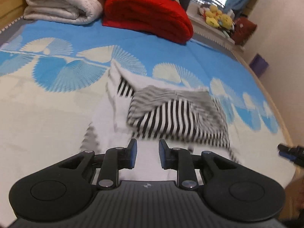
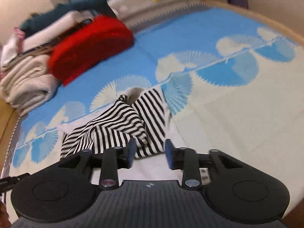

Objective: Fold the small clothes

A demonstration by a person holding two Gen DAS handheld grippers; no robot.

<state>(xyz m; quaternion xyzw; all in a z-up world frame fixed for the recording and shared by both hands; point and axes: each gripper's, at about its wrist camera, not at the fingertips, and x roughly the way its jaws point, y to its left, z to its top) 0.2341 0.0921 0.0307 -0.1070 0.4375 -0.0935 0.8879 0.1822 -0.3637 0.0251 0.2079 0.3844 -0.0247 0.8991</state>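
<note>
A small black-and-white striped garment [image 1: 176,114] lies partly folded on white cloth on the blue-and-cream bedspread [image 1: 47,117]. It also shows in the right wrist view [image 2: 121,127], bunched into loose folds. My left gripper [image 1: 147,153] is open and empty, just in front of the garment's near edge. My right gripper [image 2: 150,152] is open and empty, its fingers at the garment's near hem. The tip of the right gripper [image 1: 288,153] shows at the right edge of the left wrist view.
A folded red blanket [image 1: 148,15] and a cream quilt [image 1: 62,1] sit at the far end of the bed. Yellow plush toys [image 1: 218,17] lie on a shelf beyond. A purple box [image 1: 259,65] stands by the wall. The bed's wooden edge [image 2: 266,22] runs along the right.
</note>
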